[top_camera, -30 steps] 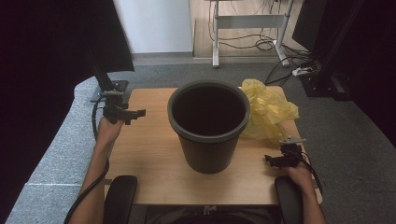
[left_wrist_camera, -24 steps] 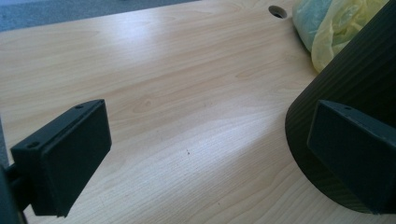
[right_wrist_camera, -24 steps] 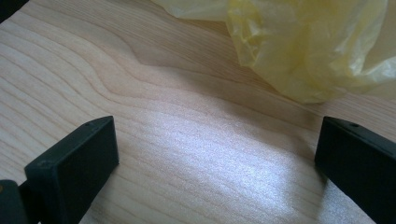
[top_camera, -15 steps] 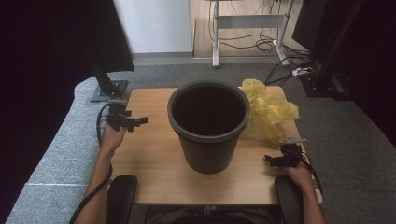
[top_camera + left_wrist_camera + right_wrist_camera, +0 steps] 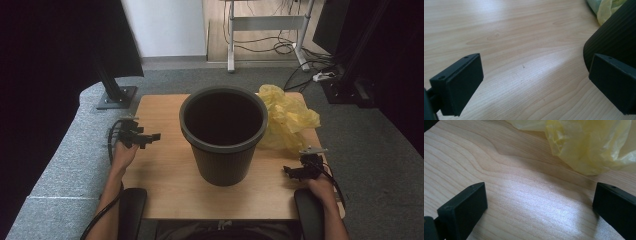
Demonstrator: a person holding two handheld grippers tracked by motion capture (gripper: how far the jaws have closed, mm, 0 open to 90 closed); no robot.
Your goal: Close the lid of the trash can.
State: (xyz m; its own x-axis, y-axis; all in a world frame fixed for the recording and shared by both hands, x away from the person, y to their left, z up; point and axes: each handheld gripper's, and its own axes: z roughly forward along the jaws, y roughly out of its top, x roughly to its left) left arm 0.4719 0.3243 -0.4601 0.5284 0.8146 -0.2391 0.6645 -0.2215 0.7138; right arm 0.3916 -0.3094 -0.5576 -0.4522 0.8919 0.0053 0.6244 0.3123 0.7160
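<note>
Two grippers hang spread and empty: the left gripper (image 5: 150,137) has drifted back along the table (image 5: 165,180), away from the black bin (image 5: 223,135); the right gripper (image 5: 295,171) waits near the yellow bag (image 5: 287,120), likely the bin's liner.

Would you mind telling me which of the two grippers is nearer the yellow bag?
The right gripper: it sits just below the bag, while the left gripper is across the bin.
</note>
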